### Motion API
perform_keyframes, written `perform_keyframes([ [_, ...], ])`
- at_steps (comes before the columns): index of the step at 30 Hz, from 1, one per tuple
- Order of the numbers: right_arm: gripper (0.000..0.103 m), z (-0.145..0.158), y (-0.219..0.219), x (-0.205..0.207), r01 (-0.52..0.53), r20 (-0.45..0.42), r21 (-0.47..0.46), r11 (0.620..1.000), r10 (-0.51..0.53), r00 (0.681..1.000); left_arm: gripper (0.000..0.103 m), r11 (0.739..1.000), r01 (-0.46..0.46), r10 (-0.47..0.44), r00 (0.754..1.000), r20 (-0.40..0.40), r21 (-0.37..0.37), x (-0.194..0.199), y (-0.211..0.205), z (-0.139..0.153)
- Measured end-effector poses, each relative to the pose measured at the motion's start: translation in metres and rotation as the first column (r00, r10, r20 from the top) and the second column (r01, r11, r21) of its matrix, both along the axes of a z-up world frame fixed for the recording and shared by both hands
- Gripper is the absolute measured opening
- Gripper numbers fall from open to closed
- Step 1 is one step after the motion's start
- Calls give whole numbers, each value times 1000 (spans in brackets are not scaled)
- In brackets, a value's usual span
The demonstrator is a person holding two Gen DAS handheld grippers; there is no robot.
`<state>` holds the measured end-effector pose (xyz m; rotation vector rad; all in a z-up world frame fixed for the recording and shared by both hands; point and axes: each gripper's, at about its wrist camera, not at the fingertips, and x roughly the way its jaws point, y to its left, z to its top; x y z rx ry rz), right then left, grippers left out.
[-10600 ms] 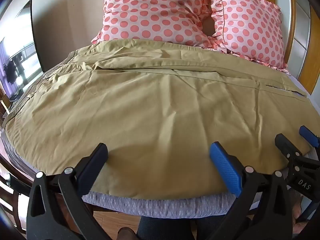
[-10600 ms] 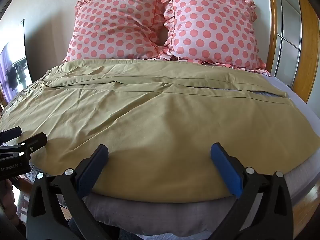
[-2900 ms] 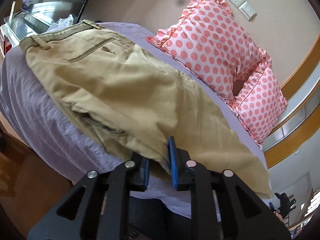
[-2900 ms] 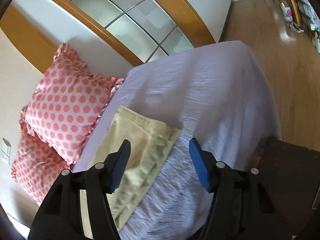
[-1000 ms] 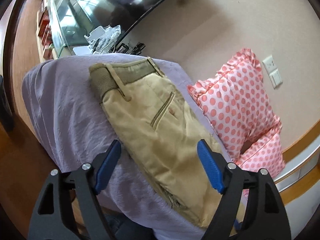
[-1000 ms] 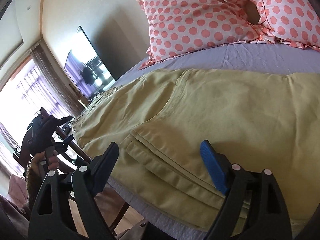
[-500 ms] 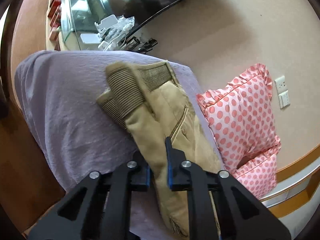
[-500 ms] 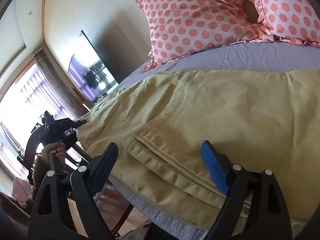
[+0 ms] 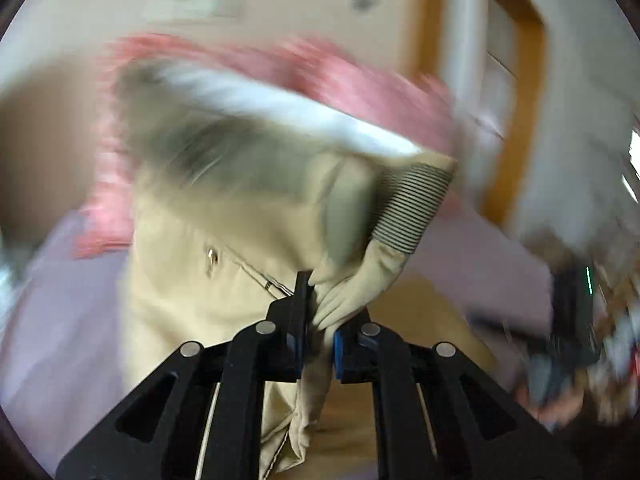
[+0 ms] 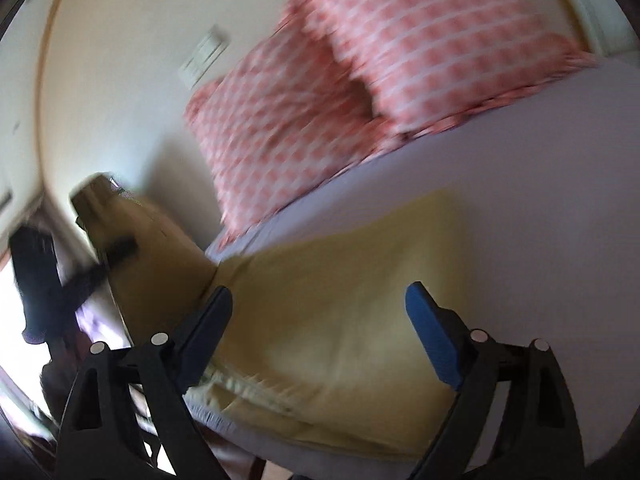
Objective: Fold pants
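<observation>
1. Half a second on, the waist end of the pants (image 9: 248, 240) has swung up off the bed (image 10: 520, 208), lifted by the left gripper (image 9: 316, 344); both views are smeared by motion.
2. Left jaws are pinched tight on a bunched fold beside the ribbed waistband; the right gripper (image 10: 316, 320) gapes wide over the leg end, which lies flat on the bed, holding nothing.
3. Cloth looks light, limp and likely to sag; the thick waistband or hem seams seem the surest holds.
4. Pink pillows (image 10: 360, 64) sit behind.
</observation>
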<state>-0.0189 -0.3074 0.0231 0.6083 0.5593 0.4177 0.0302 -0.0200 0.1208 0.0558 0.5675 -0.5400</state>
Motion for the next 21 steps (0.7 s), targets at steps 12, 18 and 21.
perform_keyframes([
  [12,89,-27,-32,40,-26,-182,74,997,39,983,20,940,335,-322,933,-160,61,-29,-69,-75],
  [18,66,-32,-18,68,-77,-228,-55,996,63,972,59,991,16,-47,974,-224,-136,19,42,-41],
  [21,54,-35,-19,76,-103,-250,-25,994,94,964,59,976,-197,152,921,-360,-93,69,96,-59],
])
